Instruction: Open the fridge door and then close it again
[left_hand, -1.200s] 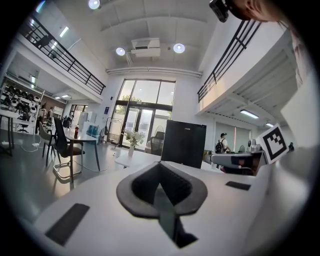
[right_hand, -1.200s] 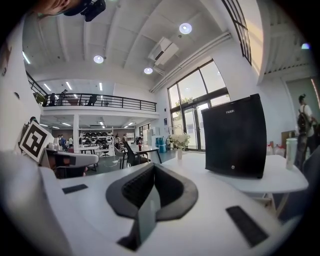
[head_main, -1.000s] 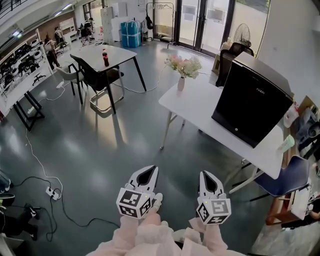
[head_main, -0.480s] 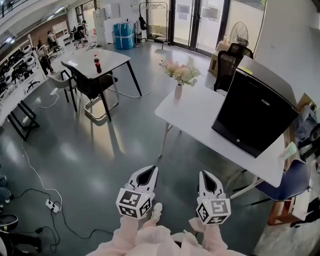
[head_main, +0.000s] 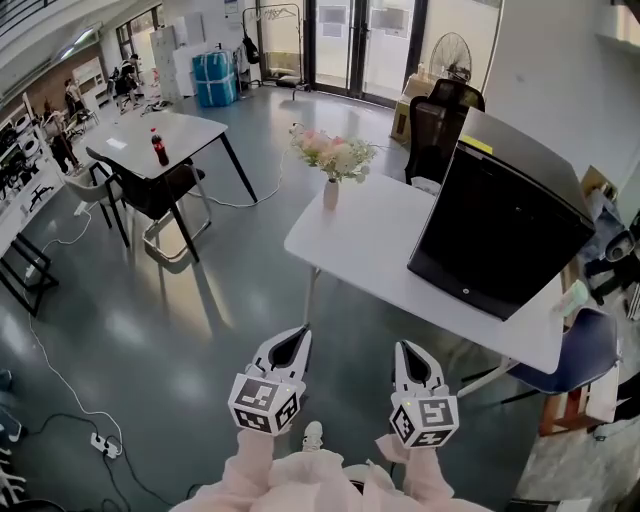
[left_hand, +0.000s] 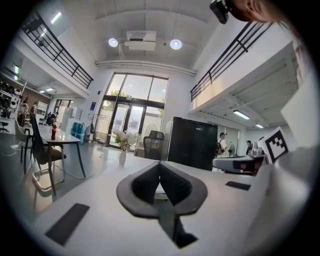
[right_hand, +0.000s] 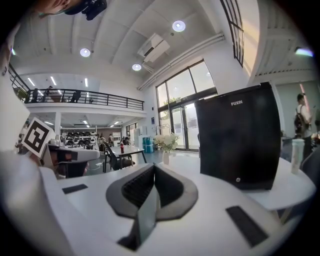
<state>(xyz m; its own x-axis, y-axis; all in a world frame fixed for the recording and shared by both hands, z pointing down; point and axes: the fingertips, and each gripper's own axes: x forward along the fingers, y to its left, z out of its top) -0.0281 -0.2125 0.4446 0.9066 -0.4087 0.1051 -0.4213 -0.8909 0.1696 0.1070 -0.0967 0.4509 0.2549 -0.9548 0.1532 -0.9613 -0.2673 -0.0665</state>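
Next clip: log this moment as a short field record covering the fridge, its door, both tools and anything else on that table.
fridge: black fridge, standing on the white table, toward its right end
door: closed
left tool: shut, nothing between its jaws
right tool: shut, nothing between its jaws
contact: neither tool touches the fridge or the table; both are held over the floor short of the table
also on table: vase of flowers, left of the fridge

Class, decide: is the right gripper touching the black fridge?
Apart. In the head view the right gripper hangs over the floor, short of the table that the fridge stands on.
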